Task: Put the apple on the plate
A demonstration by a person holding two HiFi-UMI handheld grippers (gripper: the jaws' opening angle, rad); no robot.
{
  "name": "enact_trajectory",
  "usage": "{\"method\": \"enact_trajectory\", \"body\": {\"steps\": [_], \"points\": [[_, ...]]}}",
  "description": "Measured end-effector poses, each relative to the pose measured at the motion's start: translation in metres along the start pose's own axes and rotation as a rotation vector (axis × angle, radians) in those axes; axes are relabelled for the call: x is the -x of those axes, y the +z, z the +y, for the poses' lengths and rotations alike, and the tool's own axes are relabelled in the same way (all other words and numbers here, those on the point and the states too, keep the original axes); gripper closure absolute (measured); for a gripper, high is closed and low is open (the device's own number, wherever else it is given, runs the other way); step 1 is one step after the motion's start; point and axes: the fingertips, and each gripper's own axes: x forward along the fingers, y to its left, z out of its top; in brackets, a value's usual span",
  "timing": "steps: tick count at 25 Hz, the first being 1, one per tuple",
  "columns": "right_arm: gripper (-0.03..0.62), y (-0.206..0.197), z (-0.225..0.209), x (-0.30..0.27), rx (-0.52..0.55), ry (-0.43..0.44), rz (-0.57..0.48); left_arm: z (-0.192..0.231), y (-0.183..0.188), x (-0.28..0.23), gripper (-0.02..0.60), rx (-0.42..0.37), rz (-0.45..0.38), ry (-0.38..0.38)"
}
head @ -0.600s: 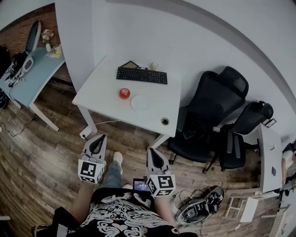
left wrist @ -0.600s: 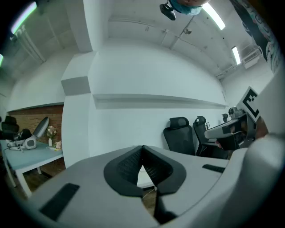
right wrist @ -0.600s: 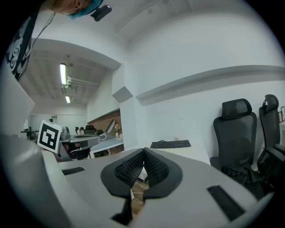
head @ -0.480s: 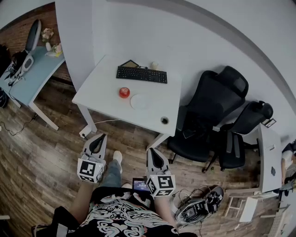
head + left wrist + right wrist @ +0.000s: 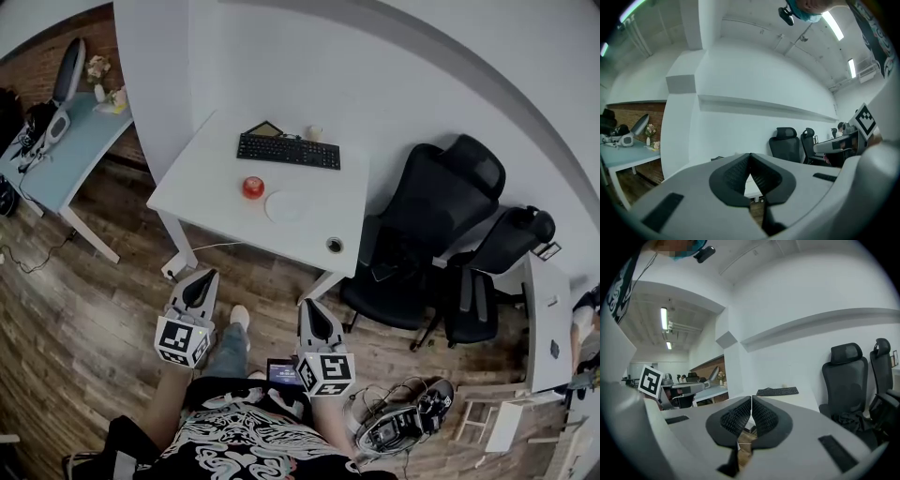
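My left claw (image 5: 201,284) and right claw (image 5: 308,313) are pinched closed, empty. I should near the table (image 5: 202,178), then spread one wide around the apple (image 5: 252,187).

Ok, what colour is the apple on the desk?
Red. The apple shows best in the head view, beside the white plate.

bright even indoor light, ceiling strip lights (image 5: 833,25) glaring a bit, heavy fisheye warp, dark vignetted corners, jaws close-up soft
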Motion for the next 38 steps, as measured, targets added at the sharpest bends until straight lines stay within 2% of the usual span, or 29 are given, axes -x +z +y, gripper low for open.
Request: {"method": "enact_trajectory", "body": {"steps": [7, 13, 26, 33, 38], "points": [[0.565, 0.004, -0.004, -0.012, 0.027, 0.001, 0.006, 0.01, 0.002, -0.009, 0.569, 0.007, -0.001, 0.013], [0.565, 0.006, -0.014, -0.046, 0.028, 0.007, 0.017, 0.026, -0.003, -0.044, 0.569, 0.008, 0.006, 0.007], [0.565, 0.005, -0.058, -0.201, 0.146, 0.013, 0.131, 0.11, -0.01, -0.176, 0.569, 0.029, 0.036, -0.008], [0.565, 0.006, -0.068, -0.274, 0.134, 0.024, 0.184, 0.154, -0.022, -0.234, 0.569, 0.018, 0.095, -0.032], [0.565, 0.006, -0.071, -0.312, 0.128, 0.021, 0.214, 0.179, -0.031, -0.271, 0.569, 0.039, 0.111, -0.059]]}}
